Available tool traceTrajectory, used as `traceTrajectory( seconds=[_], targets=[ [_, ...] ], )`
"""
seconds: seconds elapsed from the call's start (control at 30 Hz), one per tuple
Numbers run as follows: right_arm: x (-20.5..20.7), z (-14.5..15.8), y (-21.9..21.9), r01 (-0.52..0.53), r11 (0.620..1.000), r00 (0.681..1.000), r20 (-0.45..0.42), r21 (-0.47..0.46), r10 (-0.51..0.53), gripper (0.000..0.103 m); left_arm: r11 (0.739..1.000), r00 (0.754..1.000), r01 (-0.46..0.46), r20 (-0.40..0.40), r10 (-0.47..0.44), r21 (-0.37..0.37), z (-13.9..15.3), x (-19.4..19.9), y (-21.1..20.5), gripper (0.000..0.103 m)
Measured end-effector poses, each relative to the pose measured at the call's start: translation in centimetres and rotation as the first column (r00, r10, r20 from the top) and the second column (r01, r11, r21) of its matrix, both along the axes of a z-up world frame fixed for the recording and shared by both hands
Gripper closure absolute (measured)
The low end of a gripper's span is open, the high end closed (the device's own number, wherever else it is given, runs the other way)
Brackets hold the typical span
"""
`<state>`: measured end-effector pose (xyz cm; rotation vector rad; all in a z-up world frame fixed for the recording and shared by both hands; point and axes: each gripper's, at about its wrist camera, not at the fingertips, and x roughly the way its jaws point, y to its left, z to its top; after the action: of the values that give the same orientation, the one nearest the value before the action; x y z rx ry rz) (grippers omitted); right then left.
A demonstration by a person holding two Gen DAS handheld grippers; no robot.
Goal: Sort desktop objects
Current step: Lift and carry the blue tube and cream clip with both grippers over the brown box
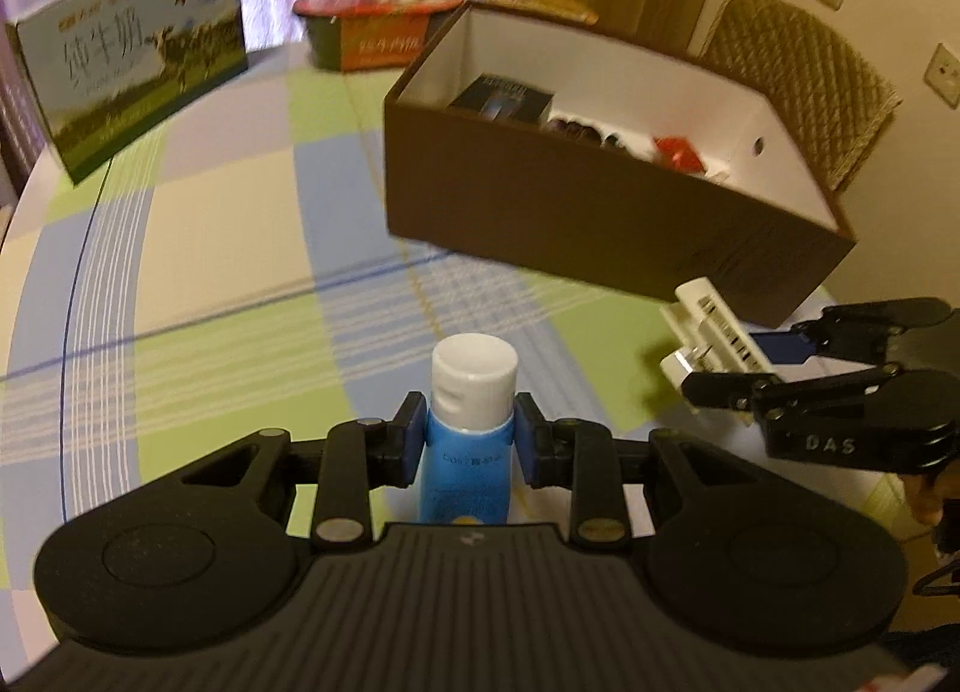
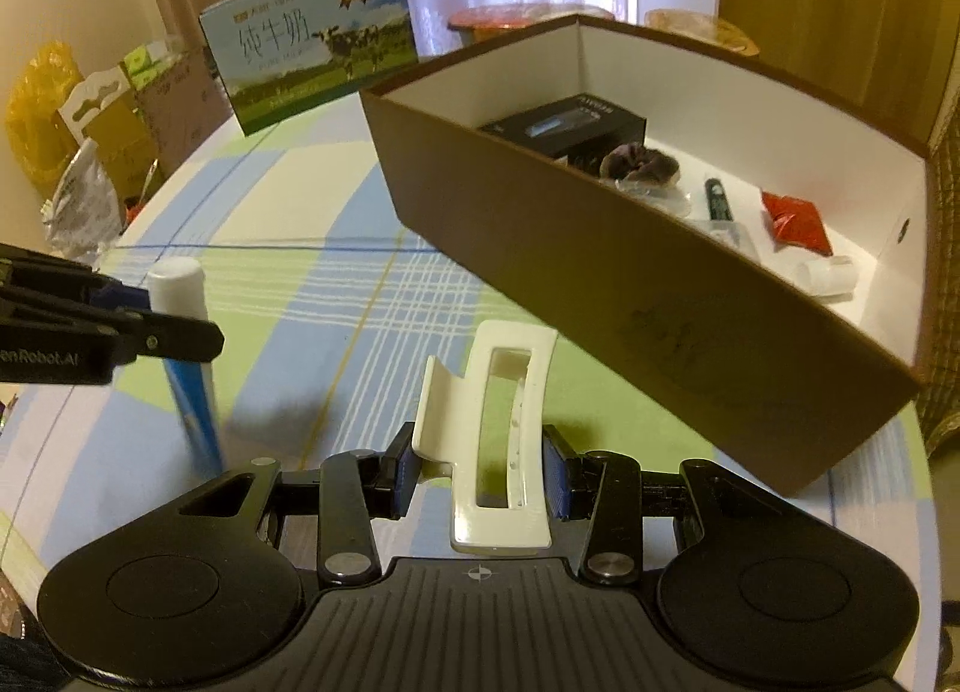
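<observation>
Both tools grip: left tool [image 1: 468, 440] a blue tube [image 1: 465, 470], right tool [image 2: 480, 467] a white hair clip [image 2: 498, 434], near the brown box [image 2: 600, 248].

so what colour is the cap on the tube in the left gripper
White, on a blue tube; clearest in the left wrist view.

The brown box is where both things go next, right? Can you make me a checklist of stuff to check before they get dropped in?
1. Left gripper holds the blue tube between both pads: ok.
2. Right gripper holds the white hair clip: ok, though it sits crooked.
3. Brown box open on top: ok.
4. Free room inside: ok, bare white floor shows between the black box and the red packet.
5. Either gripper already above the box: not ok, both are over the checked tablecloth in front of it.
6. Tube cap shut tight: cannot tell.
</observation>
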<state>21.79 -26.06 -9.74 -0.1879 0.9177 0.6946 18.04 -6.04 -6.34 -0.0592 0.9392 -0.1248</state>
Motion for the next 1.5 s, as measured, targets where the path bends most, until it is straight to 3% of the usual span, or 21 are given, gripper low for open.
traceTrajectory(
  seconds=[0.97,1.5],
  targets=[
    [-0.2,3.1,-2.2,-0.025,0.999,0.998,0.058,0.042,0.023,0.064,1.000,0.995,-0.006,0.095,0.007,-0.004,3.4,-1.0,-2.0,0.077],
    [0.3,6.7,-4.2,-0.024,0.996,0.991,0.135,0.088,0.012,0.064,1.000,0.981,0.030,0.194,-0.029,-0.003,7.0,0.5,-3.6,0.077]
  ],
)
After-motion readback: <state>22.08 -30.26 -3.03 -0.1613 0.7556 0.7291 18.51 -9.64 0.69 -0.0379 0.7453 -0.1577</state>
